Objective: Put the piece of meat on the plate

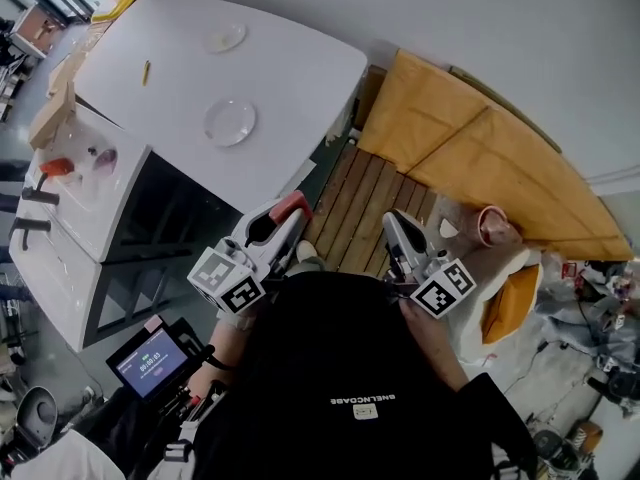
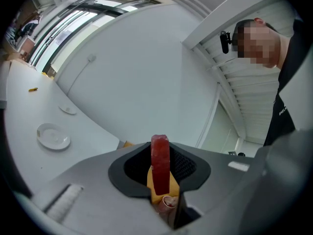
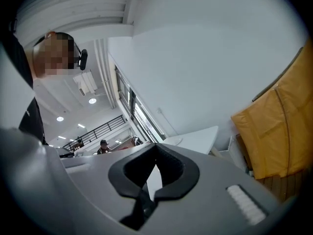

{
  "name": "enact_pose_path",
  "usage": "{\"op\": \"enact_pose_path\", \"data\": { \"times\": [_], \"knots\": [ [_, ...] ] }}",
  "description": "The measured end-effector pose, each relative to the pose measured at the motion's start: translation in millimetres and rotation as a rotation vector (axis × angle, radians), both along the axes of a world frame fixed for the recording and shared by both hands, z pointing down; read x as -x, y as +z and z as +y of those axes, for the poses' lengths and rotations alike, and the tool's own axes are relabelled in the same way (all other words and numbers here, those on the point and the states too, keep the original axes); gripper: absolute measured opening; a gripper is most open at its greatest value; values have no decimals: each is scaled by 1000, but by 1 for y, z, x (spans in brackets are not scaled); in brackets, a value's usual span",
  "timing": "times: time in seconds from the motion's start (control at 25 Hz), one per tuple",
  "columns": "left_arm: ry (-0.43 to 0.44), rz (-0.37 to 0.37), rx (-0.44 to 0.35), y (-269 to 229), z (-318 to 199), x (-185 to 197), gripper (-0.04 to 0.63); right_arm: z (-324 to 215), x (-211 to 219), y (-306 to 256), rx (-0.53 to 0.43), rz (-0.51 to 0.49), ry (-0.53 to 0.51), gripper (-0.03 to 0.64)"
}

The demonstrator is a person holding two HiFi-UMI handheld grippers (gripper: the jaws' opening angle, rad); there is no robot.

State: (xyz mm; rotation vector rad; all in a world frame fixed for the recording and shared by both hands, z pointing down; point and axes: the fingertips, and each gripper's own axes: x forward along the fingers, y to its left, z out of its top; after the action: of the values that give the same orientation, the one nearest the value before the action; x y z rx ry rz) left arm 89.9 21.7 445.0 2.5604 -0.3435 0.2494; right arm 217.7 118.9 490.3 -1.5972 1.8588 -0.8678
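The left claw (image 1: 283, 220) is clamped on the piece of meat (image 2: 160, 160), its dark pads pressed against the two flat faces so the slab stands on edge between them, with the rounded top poking out past the tips. It is a thin, deep red slice with a smooth, slightly waxy look, and since it holds itself upright without sagging I'd guess it is fairly stiff. The right claw (image 3: 155, 166) has its jaws together with nothing in them, and it is carried beside the left one in front of the person's dark top. So the pick-up looks done. What is left is the carry and the set-down, because the plate (image 1: 230, 122) is well apart from both claws, out on the white table (image 1: 290, 78). That plate is round, white and shallow with a low raised rim, probably glazed or hard plastic. It lies bare on a smooth, matte top with a rounded corner. A smaller dish (image 1: 226, 37) lies farther along the same table, and a little yellow stick (image 1: 146, 71) lies off to one side. Below the claws are slatted wooden boards (image 1: 365, 203), and beside them a tan, cloth-like cover (image 1: 480, 153).
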Motion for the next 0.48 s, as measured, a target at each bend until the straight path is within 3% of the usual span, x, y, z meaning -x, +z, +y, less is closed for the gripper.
{"op": "enact_pose_path", "data": {
  "times": [0.2,0.48],
  "knots": [
    [-42,22,3,5,-52,20,110,-58,8,-2,1,24,-28,3],
    [-89,-4,-20,3,-71,25,110,-85,10,1,-20,-12,-80,3]
  ]
}}
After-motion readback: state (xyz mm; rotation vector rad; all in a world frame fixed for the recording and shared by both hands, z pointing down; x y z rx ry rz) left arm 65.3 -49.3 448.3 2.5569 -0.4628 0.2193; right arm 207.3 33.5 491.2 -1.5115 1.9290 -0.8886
